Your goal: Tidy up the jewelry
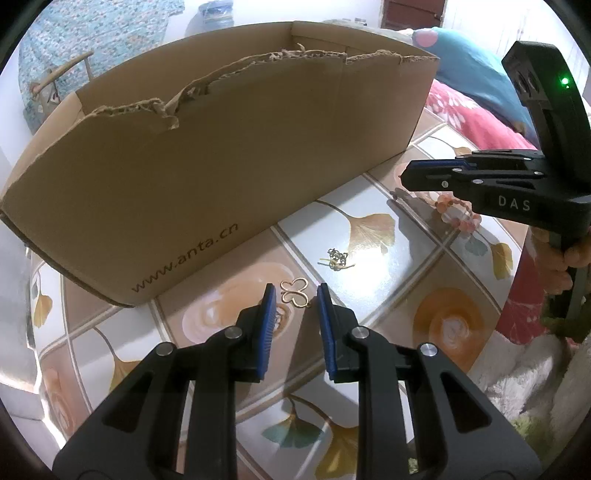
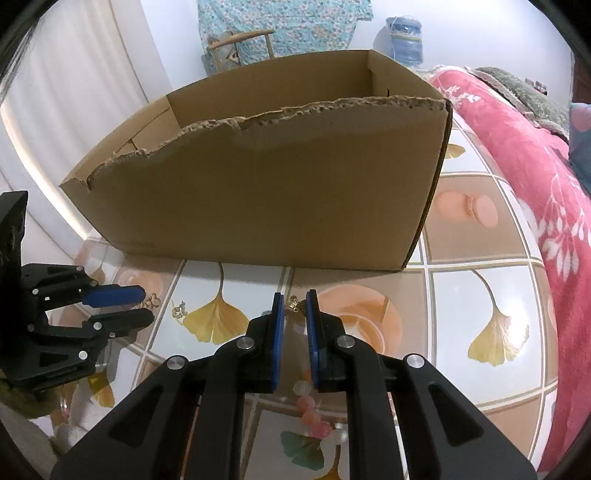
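Note:
A gold butterfly-shaped piece (image 1: 294, 292) lies on the table just ahead of my open left gripper (image 1: 295, 295), between its blue fingertips. A small dark chain tangle (image 1: 337, 258) lies further ahead. A pink and white bead bracelet (image 1: 456, 214) lies under my right gripper (image 1: 404, 177). In the right wrist view my right gripper (image 2: 295, 302) stands narrowly open around a small gold charm (image 2: 295, 304), with the beads (image 2: 312, 413) trailing below between the fingers. The open cardboard box (image 2: 258, 192) stands behind.
The table has a tile-patterned cloth with ginkgo leaves (image 2: 216, 317). A pink floral blanket (image 2: 535, 177) lies along the right edge. A chair (image 2: 240, 44) and a blue spool (image 2: 404, 35) stand behind the box. The left gripper shows at the left in the right wrist view (image 2: 142, 306).

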